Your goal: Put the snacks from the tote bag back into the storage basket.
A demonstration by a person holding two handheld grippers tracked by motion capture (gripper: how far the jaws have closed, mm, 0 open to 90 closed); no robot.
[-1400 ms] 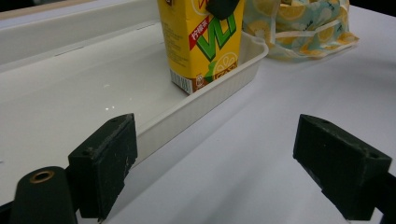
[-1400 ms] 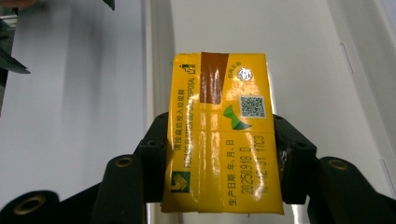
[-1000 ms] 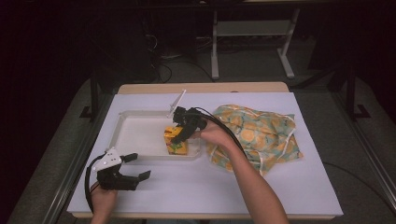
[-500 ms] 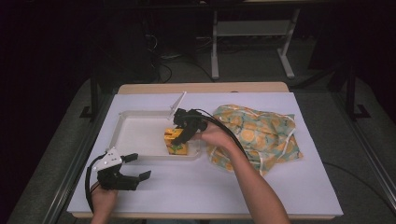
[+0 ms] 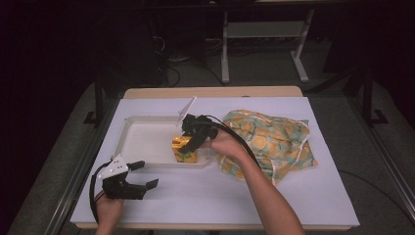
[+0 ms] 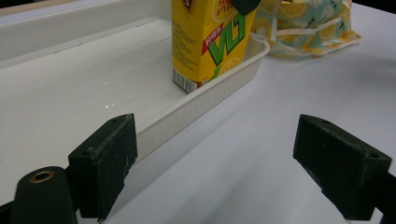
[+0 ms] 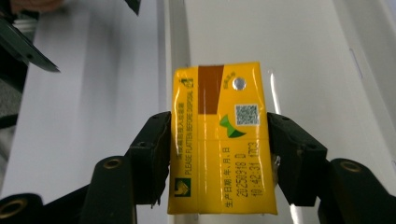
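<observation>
**Juice carton standing in the tray, grip not yet let go**

Juice carton (image 5: 185, 149) stands upright in the white tray (image 5: 142, 142), tucked into the tray's corner at about 4 o'clock, close against the near rim. Your right gripper (image 5: 192, 142) comes down on it from above, and in the right gripper view the two black jaws press against both sides of the carton's yellow top (image 7: 223, 140), closed firmly on it with no gap to be seen. From the left gripper view the carton's base (image 6: 205, 46) looks to rest on the tray floor, beside the rim (image 6: 205, 100), though whether its full weight is down I cannot tell.

Your left gripper (image 5: 139, 175) waits on the bench (image 5: 293, 196) at about 7 o'clock, just outside the tray's near wall, its jaws spread wide and holding nothing.

The patterned cloth bag (image 5: 274, 142) lies slumped at 3 o'clock, just beside the tray's right end, and your right forearm crosses over its near edge.

By my reading, the carrying is done: the carton is where it seems meant to go. What is left for you is to spread the right jaws, lift clear straight up so the carton does not tip against the rim, and draw the hand back. Whether more things remain in the bag cannot be judged, since its inside is hidden.
</observation>
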